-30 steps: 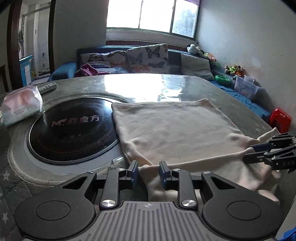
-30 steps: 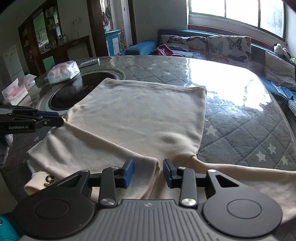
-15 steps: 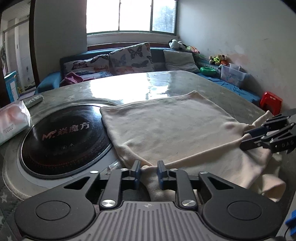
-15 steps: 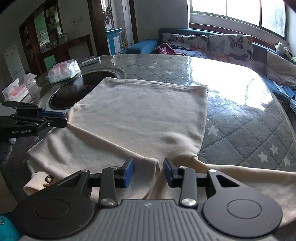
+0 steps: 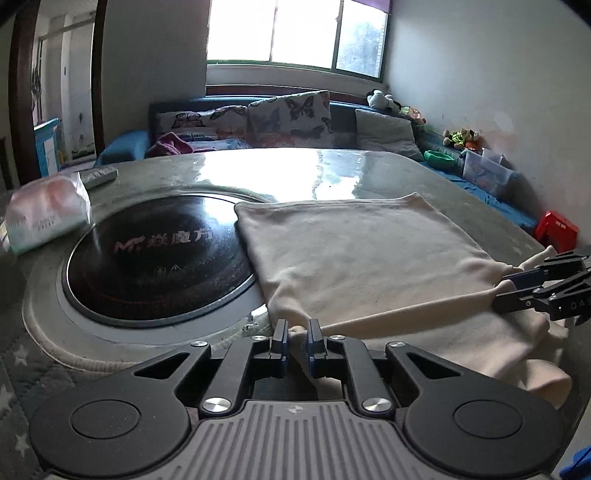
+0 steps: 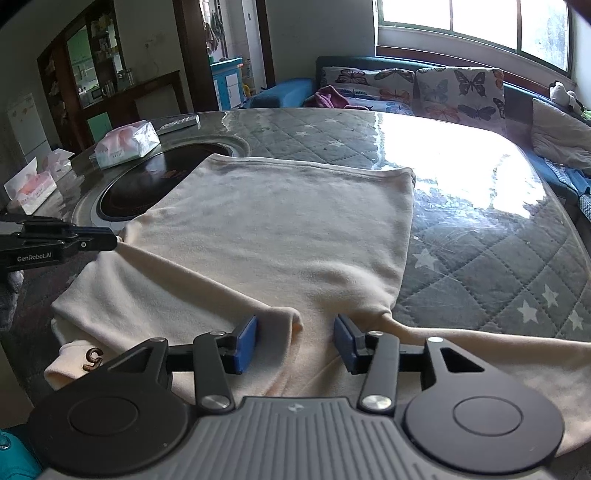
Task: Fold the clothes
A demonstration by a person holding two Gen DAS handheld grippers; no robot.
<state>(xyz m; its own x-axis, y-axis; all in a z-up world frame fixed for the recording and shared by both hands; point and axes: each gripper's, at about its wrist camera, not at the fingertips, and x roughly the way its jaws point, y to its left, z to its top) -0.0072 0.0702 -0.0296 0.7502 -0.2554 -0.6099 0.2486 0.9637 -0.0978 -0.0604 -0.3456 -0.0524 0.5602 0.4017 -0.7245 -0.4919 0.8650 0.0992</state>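
Bright window [image 5: 295, 33] above blue sofa [image 5: 343, 118], white wall [image 5: 480, 66].

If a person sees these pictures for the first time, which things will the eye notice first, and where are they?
First comes the cream garment, spread flat over the middle of the quilted table. Next, the left gripper is pinched on a bunch of its near edge, while the right gripper stands open over the cloth. Beside the garment, a glossy black cooktop is set into the table.
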